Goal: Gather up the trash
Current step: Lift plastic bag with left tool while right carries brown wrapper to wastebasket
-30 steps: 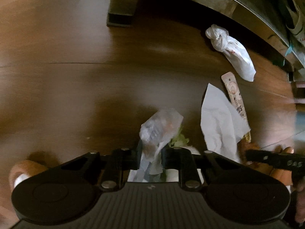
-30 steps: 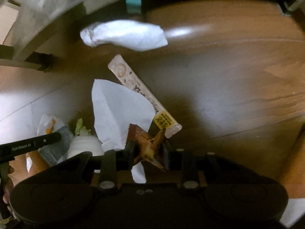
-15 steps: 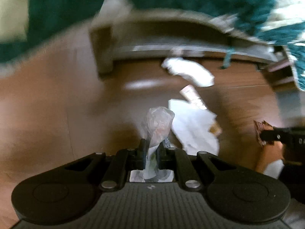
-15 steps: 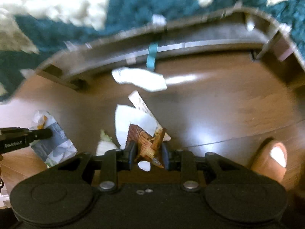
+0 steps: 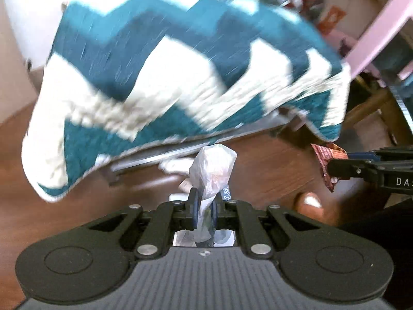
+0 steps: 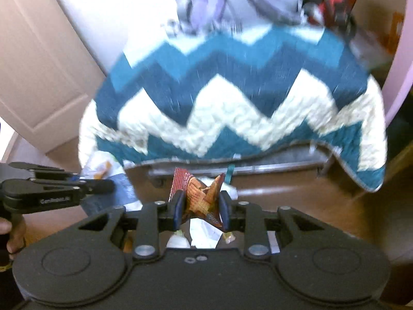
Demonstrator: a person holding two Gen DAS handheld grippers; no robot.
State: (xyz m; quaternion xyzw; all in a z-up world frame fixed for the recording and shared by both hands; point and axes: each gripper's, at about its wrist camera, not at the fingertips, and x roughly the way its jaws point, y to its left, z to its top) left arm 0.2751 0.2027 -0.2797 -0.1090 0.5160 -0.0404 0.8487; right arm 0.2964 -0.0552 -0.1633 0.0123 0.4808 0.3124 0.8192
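My left gripper (image 5: 203,206) is shut on a crumpled clear plastic bag (image 5: 213,166) and holds it above the wooden floor. My right gripper (image 6: 201,208) is shut on a crumpled brown and red snack wrapper (image 6: 201,196). The right gripper also shows at the right of the left wrist view (image 5: 333,168), with the wrapper (image 5: 324,155) in it. The left gripper shows at the left of the right wrist view (image 6: 108,184), with the plastic bag (image 6: 103,166) in it. White paper trash (image 6: 204,232) lies on the floor below the right gripper.
A bed with a teal and white zigzag blanket (image 5: 160,72) fills the upper half of both views, its metal frame (image 6: 271,166) just above the floor. A white door (image 6: 38,64) stands at the left. A pink frame (image 5: 376,23) is at the upper right.
Both grippers have risen and tilted up from the floor with their trash held. The floor litter has dropped out of sight and the bed and blanket now fill the views.
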